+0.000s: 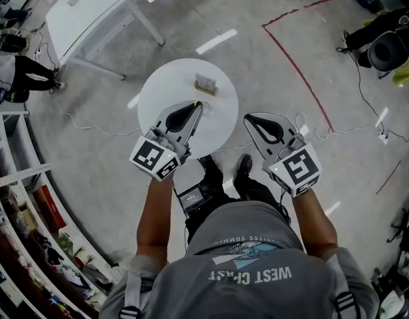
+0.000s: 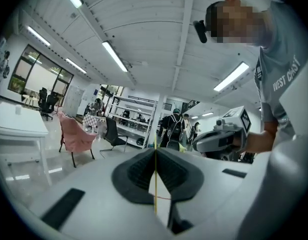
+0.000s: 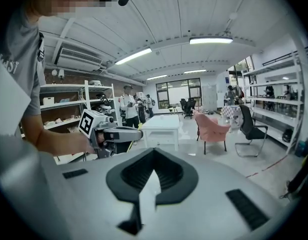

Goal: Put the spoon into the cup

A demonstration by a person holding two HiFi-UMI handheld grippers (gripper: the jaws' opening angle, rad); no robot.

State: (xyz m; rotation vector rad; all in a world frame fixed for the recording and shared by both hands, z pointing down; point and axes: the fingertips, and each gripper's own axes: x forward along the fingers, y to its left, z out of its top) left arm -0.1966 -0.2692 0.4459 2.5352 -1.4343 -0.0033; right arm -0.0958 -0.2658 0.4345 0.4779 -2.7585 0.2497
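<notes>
— What colour is the round table (image 1: 158,98)?
— White, on a grey floor (image 1: 257,18) crossed by a red line (image 1: 287,57).
— And the tools?
— The left gripper (image 1: 196,103) and right gripper (image 1: 247,117) are pale grey with black pads (image 1: 180,117). Each cube (image 1: 155,158) bears black-and-white squares. The shirt (image 1: 257,244) is grey, the chair (image 2: 76,136) pink.

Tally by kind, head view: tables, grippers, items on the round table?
Tables: 2 (round table, rectangular table)
Grippers: 2 (left gripper, claw shut on thin yellow strip; right gripper, claw shut)
Items on round table: 1 (small pale object)
Total: 5
</notes>
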